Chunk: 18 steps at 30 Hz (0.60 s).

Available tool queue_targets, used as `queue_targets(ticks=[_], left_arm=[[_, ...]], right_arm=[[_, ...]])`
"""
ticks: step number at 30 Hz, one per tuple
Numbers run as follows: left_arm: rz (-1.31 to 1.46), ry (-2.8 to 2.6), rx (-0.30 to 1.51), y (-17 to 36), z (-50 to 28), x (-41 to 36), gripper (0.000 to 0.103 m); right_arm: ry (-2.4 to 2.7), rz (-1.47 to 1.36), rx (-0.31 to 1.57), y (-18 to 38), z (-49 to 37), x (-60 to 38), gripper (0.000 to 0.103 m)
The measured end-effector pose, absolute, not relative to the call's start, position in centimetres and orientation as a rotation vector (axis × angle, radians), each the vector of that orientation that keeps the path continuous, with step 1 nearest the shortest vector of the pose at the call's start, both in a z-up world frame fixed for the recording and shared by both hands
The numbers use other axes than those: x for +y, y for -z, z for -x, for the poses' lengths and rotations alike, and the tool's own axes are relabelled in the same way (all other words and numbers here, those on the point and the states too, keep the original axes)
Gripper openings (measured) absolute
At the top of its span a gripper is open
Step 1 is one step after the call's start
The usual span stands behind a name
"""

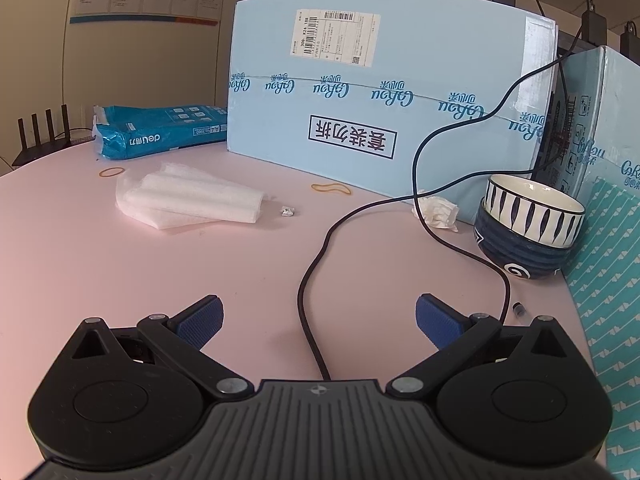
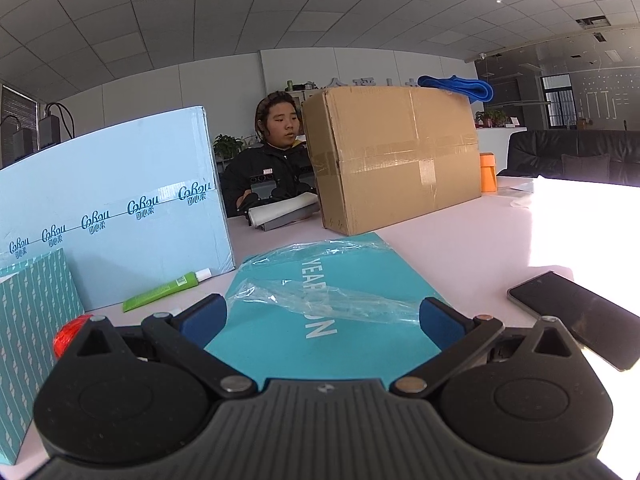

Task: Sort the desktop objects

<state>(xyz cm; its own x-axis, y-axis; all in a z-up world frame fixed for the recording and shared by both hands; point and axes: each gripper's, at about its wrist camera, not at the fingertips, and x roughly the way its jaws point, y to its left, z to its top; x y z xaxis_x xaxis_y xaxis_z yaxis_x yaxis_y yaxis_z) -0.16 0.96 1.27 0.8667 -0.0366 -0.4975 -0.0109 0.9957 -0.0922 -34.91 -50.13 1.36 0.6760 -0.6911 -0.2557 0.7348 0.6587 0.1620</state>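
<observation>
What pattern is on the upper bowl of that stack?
The upper bowl has dark blue tapered stripes on white, seen best from the left wrist view.

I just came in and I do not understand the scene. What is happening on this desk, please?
A person is sorting a cluttered pink desk with two handheld grippers. Both the left gripper and the right gripper are open and hold nothing. The left one faces a black cable, stacked bowls and foam wrap. The right one faces a teal book under clear plastic, beside a phone.
</observation>
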Motion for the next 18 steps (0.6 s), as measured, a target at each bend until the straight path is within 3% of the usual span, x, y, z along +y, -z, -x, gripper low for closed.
queue_targets(ticks=[18], left_arm=[[0.127, 0.024, 0.534, -1.17, 0.38, 1.49, 0.103]], right_arm=[[0.761, -0.217, 0.249, -1.35, 33.86, -49.59, 0.103]])
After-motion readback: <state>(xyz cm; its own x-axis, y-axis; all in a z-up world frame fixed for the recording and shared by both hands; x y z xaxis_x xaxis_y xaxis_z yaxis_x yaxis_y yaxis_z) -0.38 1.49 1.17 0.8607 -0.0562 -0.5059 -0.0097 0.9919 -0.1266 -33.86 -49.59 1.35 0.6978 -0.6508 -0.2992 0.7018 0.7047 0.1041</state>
